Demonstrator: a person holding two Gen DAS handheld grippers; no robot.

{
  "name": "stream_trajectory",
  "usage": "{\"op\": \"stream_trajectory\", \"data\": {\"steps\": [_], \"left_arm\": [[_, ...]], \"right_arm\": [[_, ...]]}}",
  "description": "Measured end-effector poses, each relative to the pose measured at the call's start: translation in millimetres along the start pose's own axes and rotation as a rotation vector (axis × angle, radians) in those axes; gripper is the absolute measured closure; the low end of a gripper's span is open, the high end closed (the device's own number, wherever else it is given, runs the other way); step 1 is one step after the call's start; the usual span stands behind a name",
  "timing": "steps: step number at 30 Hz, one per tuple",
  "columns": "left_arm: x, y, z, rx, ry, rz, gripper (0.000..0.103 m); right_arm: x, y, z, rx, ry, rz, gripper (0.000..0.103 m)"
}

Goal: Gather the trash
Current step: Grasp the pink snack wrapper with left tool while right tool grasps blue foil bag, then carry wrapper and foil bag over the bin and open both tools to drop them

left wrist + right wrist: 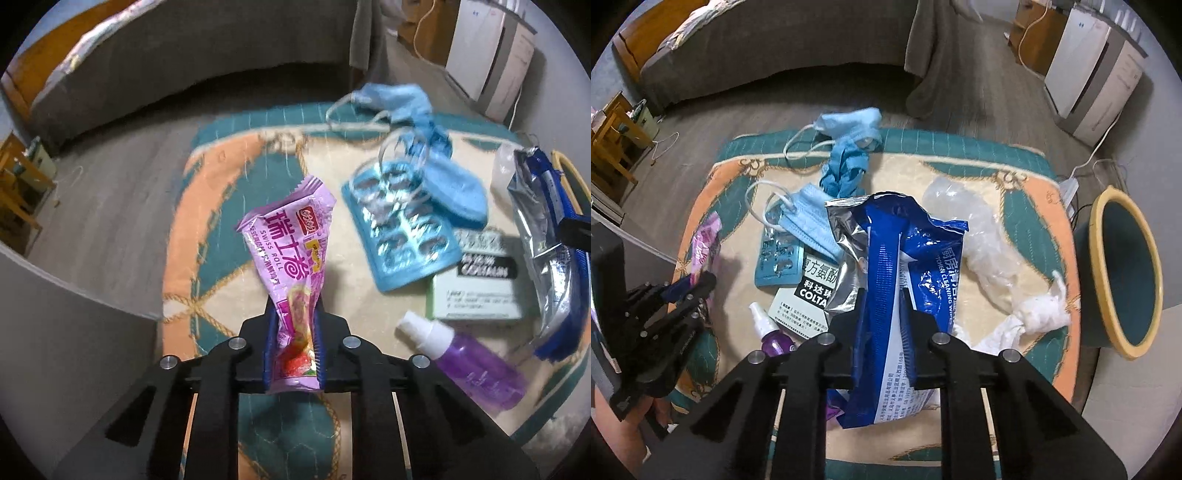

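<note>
Left gripper (293, 314) fingers clamped on the crinkled pink swiss-roll wrapper (291, 243); right gripper (882, 306) fingers clamped on the blue-and-silver foil wipes pack (886, 251), both above the patterned rug (997, 177). Risk: thin film may slip free before reaching the yellow-rimmed teal bin (1123, 269), or the floppy pack may snag its rim.

Pink Swiss-roll wrapper (291, 258), crumpled, standing up between closed fingers, raised off the rug. Blue-and-silver cleaning-wipes pack (886, 277), torn open at top, likewise pinched upright. Still lying on the rug: two blue masks (849, 123), blister pack (399, 229), white tissue (1041, 310).
</note>
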State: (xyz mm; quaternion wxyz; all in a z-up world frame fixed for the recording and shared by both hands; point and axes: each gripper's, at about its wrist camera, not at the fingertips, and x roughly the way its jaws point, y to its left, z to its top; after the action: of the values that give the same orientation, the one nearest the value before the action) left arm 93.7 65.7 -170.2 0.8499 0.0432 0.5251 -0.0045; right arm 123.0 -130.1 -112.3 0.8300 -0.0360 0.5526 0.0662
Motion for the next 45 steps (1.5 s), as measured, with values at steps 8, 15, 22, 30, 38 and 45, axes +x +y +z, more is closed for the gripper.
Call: {"op": "stream_trajectory", "data": {"steps": [8,15,22,30,38,45], "left_arm": [[-43.1,-10.2,15.8,-0.001,-0.161,-0.027,0.086],[-74.2,-22.6,29.6,0.004,-0.258,-0.070,0.086],[-93.5,-42.9,41.1,0.043,-0.326,-0.102,0.086],[-100.8,-72.8,44.3,0.093,-0.345,-0.142,0.086],[-106.4,-102.8,44.3,0.136,-0.356,-0.162,0.086],[-111.7,-142.2,47.5,0.201,-0.368,-0.198,0.086]], "right_arm": [[-29.1,-11.0,7.9,0.010,-0.081,-0.001,0.087],[-57.1,-25.3,18.2,0.020,-0.158,0.010,0.087],[-80.9,-43.8,24.7,0.021,-0.231,-0.005,0.087],[-95.5,-67.0,28.4,0.044,-0.274,-0.015,0.087],[-108.7,-94.1,27.3,0.053,-0.311,-0.003,0.087],[-106.1,-129.7,23.9,0.049,-0.285,-0.003,0.087]]}}
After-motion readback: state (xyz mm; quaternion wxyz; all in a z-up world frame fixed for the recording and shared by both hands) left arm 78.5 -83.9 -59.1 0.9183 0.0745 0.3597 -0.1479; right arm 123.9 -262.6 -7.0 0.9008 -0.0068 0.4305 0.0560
